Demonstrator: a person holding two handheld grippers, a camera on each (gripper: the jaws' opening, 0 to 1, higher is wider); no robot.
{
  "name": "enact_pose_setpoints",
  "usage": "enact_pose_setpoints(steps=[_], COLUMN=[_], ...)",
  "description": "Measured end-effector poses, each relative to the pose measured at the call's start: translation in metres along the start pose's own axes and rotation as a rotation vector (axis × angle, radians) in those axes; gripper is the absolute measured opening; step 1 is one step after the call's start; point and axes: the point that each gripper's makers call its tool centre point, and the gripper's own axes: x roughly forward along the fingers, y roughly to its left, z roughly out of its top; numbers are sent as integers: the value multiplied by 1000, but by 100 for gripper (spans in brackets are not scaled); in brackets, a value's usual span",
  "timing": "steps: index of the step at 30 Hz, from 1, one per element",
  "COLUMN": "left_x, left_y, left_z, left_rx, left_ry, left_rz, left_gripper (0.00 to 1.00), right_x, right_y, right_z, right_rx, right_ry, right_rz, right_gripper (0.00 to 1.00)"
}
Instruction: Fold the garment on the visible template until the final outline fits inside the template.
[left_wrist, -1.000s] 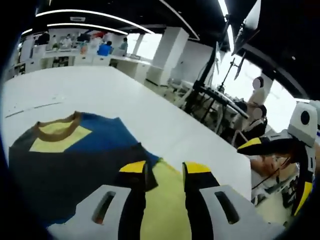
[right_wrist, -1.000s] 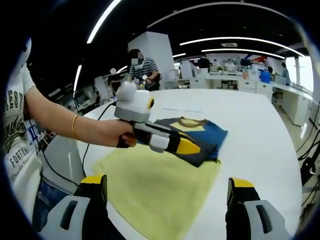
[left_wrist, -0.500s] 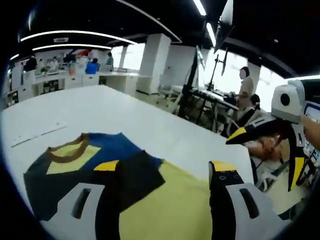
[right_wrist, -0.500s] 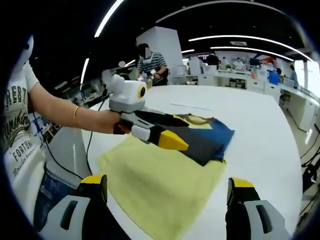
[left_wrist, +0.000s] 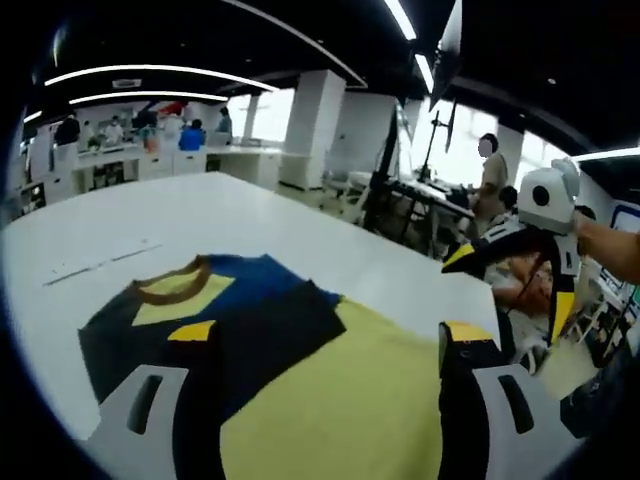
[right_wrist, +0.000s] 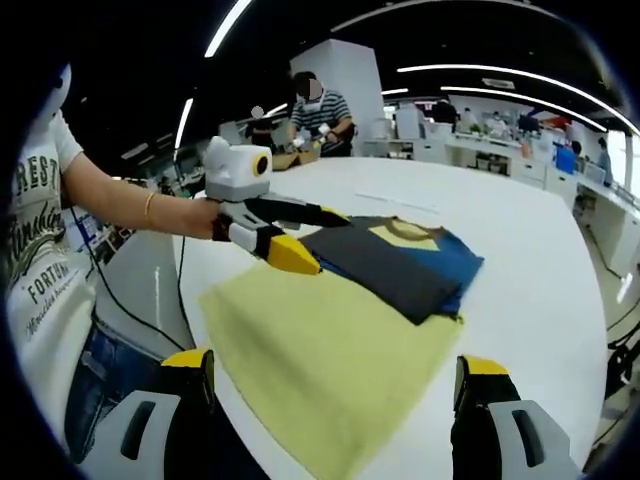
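- The garment (right_wrist: 400, 262), a dark grey and blue shirt with a yellow patch under its brown collar, lay folded on the far part of the yellow template (right_wrist: 330, 350), which was spread flat on the white table (right_wrist: 540, 270).
- In the right gripper view, the shirt's far and right edges seemed to overhang the template's far edge onto bare table, so I judged the outline not yet inside it.
- The left gripper (right_wrist: 285, 240), in the person's hand (right_wrist: 200, 215), hovered just over the shirt's left edge with its jaws apart and holding nothing; in its own view the jaw tips straddled the boundary between shirt and template.
- The right gripper (right_wrist: 335, 375) stood at the near edge of the template, jaws wide apart and empty, well short of the shirt.
- The step in hand looked like a pause between folds: both grippers free, the cloth at rest.
- The next move probably called for a grip on the overhanging far or right edge of the shirt, then a fold or pull toward the near side until it lay over the yellow.
- The layers were stacked, so a shallow pinch might lift only the top one and undo the earlier fold.
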Motion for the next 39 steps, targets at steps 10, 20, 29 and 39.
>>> enact_pose_setpoints(steps=[10, 20, 29, 39], left_x=[-44, -86, -117, -150], left_y=[-8, -15, -26, -27], left_z=[-28, -50, -86, -115], left_rx=[52, 71, 165, 248], left_ry=[61, 99, 212, 301], left_rz=[-18, -6, -23, -35], left_gripper=[91, 87, 79, 68], right_x=[2, 6, 9, 7], right_y=[6, 14, 19, 25], right_z=[-12, -29, -40, -63], right_rx=[-53, -103, -177, -277], right_ry=[63, 145, 217, 348], right_rz=[29, 68, 94, 132], right_gripper=[99, 99, 94, 76])
